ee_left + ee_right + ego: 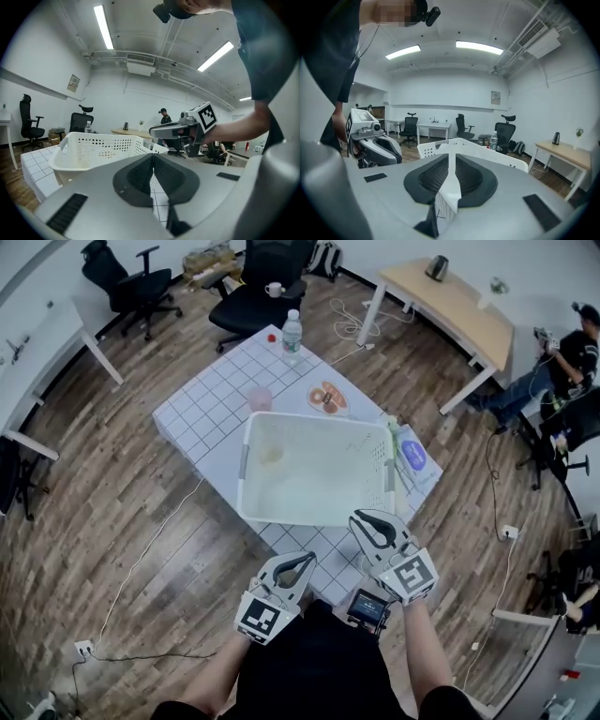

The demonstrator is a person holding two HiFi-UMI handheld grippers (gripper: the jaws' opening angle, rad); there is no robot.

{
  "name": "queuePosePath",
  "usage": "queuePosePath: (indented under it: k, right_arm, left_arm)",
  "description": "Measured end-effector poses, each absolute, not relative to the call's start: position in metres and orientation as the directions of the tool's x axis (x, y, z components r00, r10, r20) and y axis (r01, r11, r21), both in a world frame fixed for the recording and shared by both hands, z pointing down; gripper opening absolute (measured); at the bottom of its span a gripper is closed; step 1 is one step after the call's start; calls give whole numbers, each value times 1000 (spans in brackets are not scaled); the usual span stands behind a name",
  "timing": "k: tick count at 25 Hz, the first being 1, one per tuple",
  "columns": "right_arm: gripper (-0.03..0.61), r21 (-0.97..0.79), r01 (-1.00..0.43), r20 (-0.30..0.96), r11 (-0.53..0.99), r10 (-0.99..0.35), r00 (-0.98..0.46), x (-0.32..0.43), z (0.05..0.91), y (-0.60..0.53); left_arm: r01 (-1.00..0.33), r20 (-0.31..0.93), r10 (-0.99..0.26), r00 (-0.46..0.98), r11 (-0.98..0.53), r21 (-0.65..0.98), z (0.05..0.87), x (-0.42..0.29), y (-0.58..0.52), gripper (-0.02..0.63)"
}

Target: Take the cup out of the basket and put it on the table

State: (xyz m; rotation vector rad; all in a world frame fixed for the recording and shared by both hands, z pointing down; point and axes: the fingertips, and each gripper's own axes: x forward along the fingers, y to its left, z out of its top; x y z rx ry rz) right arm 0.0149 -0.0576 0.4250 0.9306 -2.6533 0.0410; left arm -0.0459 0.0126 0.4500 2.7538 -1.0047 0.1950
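Head view: what looks like a pale, see-through cup [270, 454] sits inside the basket [246, 465], far-left, on the desk [202, 404]. It is probably light, thin and easily squashed, so pinch its wall near the rim, gently.

Left gripper view: the left tool [153, 155] is clenched and empty.

Right gripper view: the right tool [450, 154] is clenched on nothing, with the basket just beyond.

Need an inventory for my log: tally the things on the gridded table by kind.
White basket: 1
Yellowish item in basket: 1
Pink cup: 1
Water bottle: 1
Plate of food: 1
Purple packet: 1
Small red object: 1
Total: 7
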Motion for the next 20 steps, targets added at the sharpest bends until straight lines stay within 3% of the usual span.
queuePosePath:
  k: [6,20]
  right_arm:
    - [63,83,-584,348,807,-573,-742,-7,429,-80]
    - [209,71,-512,391,856,-497,-775,-55,439,-125]
  left_arm:
    - [-668,184,-643,744,-729,150,449,-62,1,9]
    - [-695,180,-672,718,-702,152,442,-82,-7,9]
